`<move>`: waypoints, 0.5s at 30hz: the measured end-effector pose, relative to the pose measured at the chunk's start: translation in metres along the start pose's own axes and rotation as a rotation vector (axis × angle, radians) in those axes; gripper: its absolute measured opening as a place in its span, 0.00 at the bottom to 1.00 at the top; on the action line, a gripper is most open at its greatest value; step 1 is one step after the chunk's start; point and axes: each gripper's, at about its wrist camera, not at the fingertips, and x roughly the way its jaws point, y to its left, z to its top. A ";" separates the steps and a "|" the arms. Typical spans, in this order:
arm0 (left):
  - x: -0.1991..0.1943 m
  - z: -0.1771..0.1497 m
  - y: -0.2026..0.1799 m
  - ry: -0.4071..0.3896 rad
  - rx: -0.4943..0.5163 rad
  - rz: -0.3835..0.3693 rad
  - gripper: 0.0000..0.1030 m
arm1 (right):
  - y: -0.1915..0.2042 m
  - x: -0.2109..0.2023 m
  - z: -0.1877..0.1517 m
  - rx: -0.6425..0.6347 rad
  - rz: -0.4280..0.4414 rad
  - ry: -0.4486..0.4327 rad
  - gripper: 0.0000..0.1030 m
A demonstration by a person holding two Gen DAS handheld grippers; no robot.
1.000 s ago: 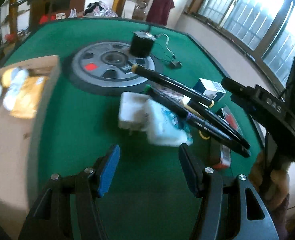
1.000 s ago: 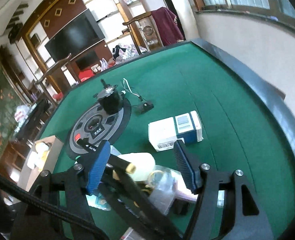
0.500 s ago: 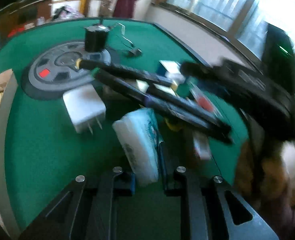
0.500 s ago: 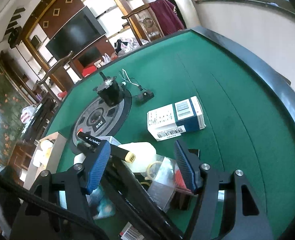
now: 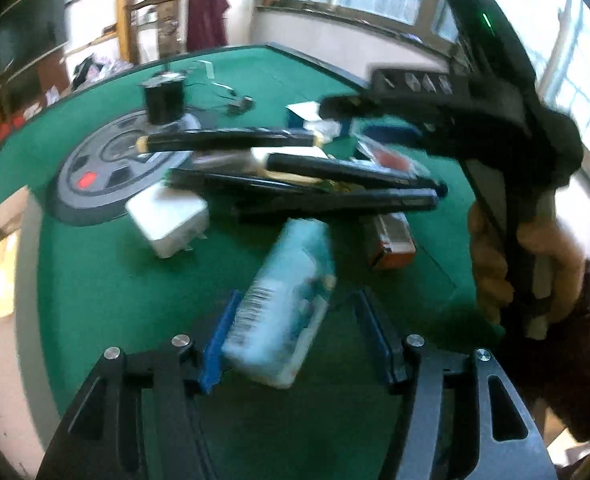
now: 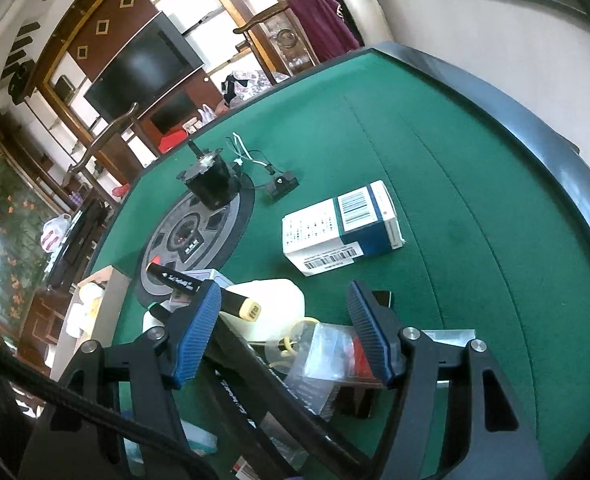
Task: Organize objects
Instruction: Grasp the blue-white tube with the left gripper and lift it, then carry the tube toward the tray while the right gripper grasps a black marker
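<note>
Both grippers are black frames with open triangular cut-outs, round silver screw heads at the joints, and fingers faced with ribbed blue pads (image 6: pixel 197 334). The left gripper (image 5: pixel 301 340) matches the right gripper (image 6: pixel 285 334), beside which a thick black cable (image 6: pixel 55 390) runs. The person's hand (image 5: pixel 535 264) emerges from a dark maroon sleeve (image 5: pixel 587 360).

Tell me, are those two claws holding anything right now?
Nothing is gripped. The left gripper is opening its jaws; the tissue pack lies loose between them, against one. The right gripper hangs open over the markers.
</note>
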 end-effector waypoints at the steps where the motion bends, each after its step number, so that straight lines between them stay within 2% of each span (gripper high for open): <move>1: 0.001 -0.002 -0.007 -0.006 0.016 0.023 0.51 | 0.000 0.000 0.000 -0.002 -0.004 -0.002 0.63; 2: 0.004 0.000 -0.008 -0.004 0.018 0.026 0.50 | 0.000 0.000 0.000 -0.005 -0.011 -0.004 0.63; 3: 0.006 0.002 -0.008 -0.003 0.010 0.016 0.39 | 0.000 0.001 0.001 -0.009 -0.014 -0.004 0.63; 4: 0.006 0.003 -0.007 -0.006 -0.013 -0.010 0.13 | 0.000 0.001 0.001 -0.011 -0.015 -0.002 0.63; 6: 0.004 0.004 -0.003 -0.013 -0.048 -0.027 0.10 | -0.001 0.002 0.001 -0.011 -0.014 0.002 0.63; 9: -0.016 -0.002 0.008 -0.069 -0.115 -0.033 0.10 | -0.002 0.004 0.001 -0.013 -0.013 0.007 0.63; 15: -0.081 -0.034 0.044 -0.194 -0.280 -0.053 0.10 | 0.011 0.002 -0.003 -0.081 0.007 0.007 0.63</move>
